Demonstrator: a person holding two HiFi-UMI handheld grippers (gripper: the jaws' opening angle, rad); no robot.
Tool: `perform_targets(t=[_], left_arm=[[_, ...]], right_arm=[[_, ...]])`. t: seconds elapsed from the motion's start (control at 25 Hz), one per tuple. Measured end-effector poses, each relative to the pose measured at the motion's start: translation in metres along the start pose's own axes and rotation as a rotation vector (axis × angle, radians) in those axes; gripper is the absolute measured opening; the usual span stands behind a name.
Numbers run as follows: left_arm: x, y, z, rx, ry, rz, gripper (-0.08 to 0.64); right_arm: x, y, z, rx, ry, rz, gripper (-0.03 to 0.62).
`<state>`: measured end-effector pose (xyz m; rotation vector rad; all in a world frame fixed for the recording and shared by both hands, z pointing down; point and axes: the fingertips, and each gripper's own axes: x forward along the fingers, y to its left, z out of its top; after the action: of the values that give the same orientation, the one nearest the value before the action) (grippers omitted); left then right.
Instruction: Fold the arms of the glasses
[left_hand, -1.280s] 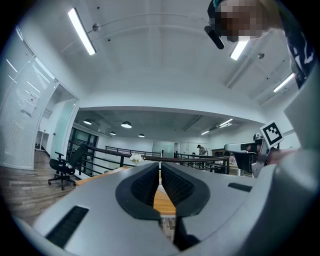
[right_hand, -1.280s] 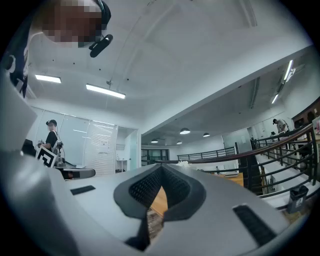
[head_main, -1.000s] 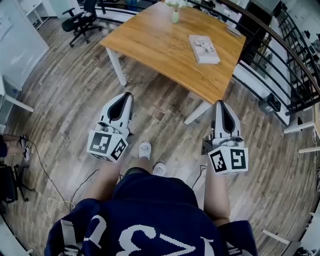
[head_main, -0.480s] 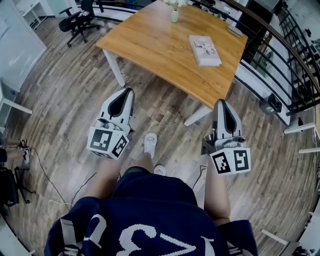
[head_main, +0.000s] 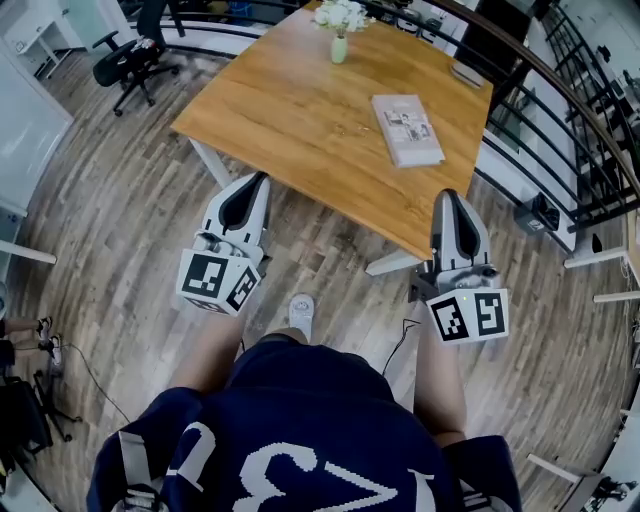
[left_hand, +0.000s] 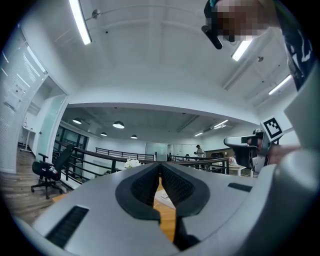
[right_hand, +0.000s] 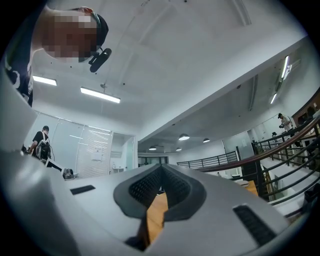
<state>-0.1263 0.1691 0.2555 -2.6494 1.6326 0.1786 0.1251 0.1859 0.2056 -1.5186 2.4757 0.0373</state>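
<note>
No glasses can be made out in any view. In the head view my left gripper (head_main: 258, 181) is shut and empty, its tips at the near edge of a wooden table (head_main: 290, 100). My right gripper (head_main: 447, 196) is also shut and empty, pointing at the table's near right corner. In the left gripper view the left gripper (left_hand: 159, 166) has its jaws closed together, with a strip of tabletop showing below them. The right gripper (right_hand: 161, 168) looks the same in the right gripper view. Both are held about level, above the floor.
On the table lie a book (head_main: 407, 128), a small vase of white flowers (head_main: 340, 42) and a dark flat object (head_main: 468, 73) at the far right. An office chair (head_main: 125, 60) stands far left. A black railing (head_main: 565, 115) runs behind the table. My shoe (head_main: 301, 311) is on the wood floor.
The person has walked forward. The table has come closer, and both shut grippers have gone from over the floor to the table's near edge.
</note>
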Motion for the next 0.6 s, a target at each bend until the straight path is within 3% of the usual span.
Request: perform_targets(t=[0.28, 0.6], left_arm=[[0.052, 0.036, -0.005, -0.009, 0.004, -0.061, 0.026], [0.088, 0.063, -0.032, -0.071, 0.037, -0.059, 0.026]], right_arm=[[0.047, -0.013, -0.007, -0.009, -0.005, -0.054, 0.026], [0.092, -0.030, -0.029, -0.012, 0.043, -0.053, 0.026]])
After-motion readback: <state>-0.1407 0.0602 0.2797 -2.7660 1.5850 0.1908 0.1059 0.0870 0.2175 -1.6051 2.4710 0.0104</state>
